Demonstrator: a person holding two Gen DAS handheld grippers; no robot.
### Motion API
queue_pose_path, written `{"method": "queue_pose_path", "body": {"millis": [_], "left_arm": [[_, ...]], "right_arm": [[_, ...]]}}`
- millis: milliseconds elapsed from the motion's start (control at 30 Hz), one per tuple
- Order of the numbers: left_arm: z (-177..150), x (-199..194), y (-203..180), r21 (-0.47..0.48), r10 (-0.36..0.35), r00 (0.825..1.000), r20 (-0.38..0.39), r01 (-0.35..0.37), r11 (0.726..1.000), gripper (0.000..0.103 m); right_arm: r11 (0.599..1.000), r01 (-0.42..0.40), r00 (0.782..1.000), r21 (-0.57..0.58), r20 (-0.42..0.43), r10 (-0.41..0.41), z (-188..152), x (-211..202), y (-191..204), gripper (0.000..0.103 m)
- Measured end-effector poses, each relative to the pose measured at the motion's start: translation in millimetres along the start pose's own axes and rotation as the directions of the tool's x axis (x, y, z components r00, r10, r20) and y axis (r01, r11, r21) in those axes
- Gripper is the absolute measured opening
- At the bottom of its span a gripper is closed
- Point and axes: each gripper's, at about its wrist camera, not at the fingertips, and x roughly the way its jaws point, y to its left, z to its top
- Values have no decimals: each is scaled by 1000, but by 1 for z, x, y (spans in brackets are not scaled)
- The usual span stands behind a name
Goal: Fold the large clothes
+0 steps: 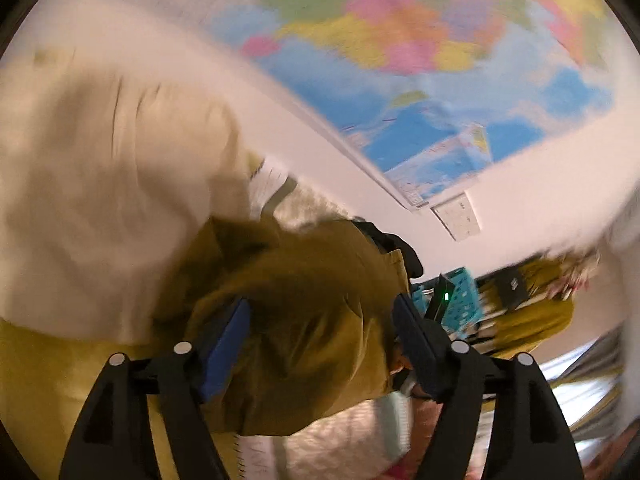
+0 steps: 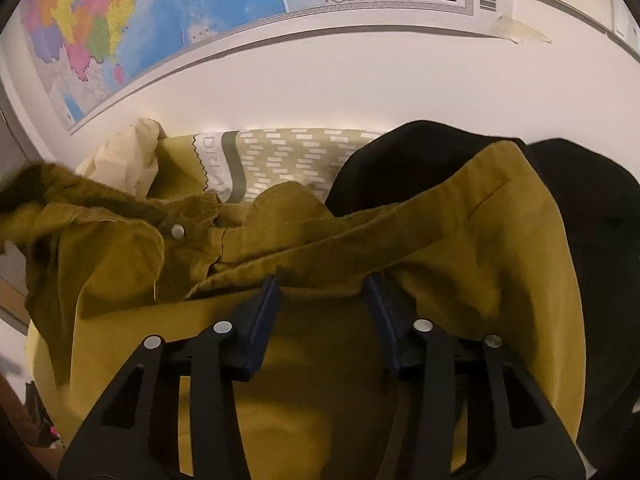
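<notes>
Your left gripper (image 1: 320, 332) stands wide open above bunched folds of the mustard garment (image 1: 304, 300), its pads clear of the cloth, with a cream cloth (image 1: 100, 184) at 10 o'clock. Your right gripper (image 2: 324, 304) is half open, its tips under a folded hem band (image 2: 400, 216) at 12 o'clock; grip cannot be confirmed. That band runs from 8 to 2 o'clock, so the right hand appears nearer, beside a black garment (image 2: 580, 208).
</notes>
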Motion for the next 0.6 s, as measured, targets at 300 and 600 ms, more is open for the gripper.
{"method": "queue_pose_path", "body": {"millis": [300,600], "left_arm": [[-21,62,-13,325,455,888,73,-452,831,71],[-25,146,-36,551,642,745,181,-618,561,66]], "right_arm": [[1000,-29,996,-7,79,29,2,-38,1,63],[973,55,997,-226,-36,-65,18,-2,42,71]]}}
